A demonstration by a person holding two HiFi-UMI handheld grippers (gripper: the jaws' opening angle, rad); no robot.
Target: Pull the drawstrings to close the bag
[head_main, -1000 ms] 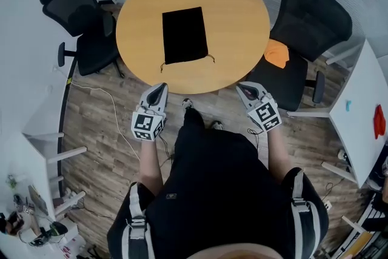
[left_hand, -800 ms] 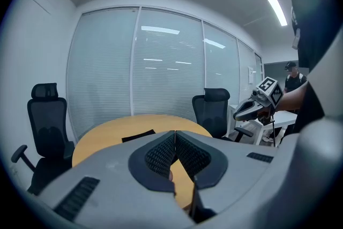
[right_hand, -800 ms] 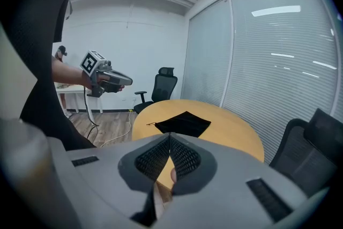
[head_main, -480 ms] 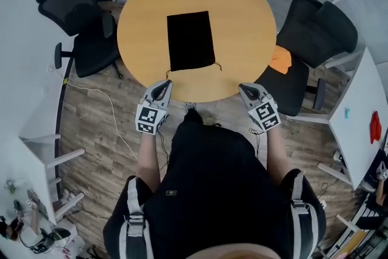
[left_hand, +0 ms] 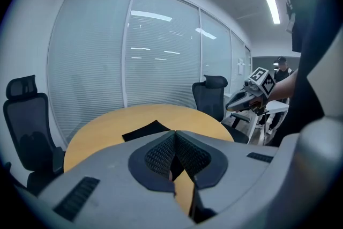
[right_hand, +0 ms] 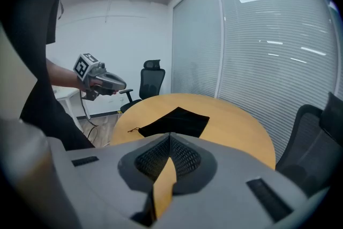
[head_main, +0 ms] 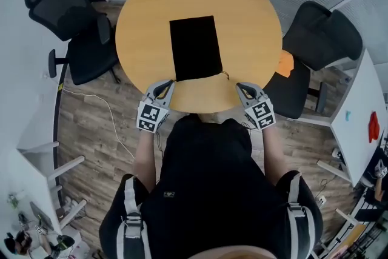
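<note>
Since the bag (head_main: 195,48) lies flat on the surface (head_main: 248,15) with its drawstrings (head_main: 225,74) at 6 o'clock, the left tongs (head_main: 165,88) at 7 and the right tongs (head_main: 241,89) at 5 flank them — both clenched, empty.

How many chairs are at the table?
2. The left chair stands left of the table, the right chair right of it. The person may hide a nearer one.

The left claw (head_main: 166,85) and the right claw (head_main: 240,88) are being held out ahead of the body, well apart, each being pointed forward and somewhat downward, jaws being pressed together on nothing.
</note>
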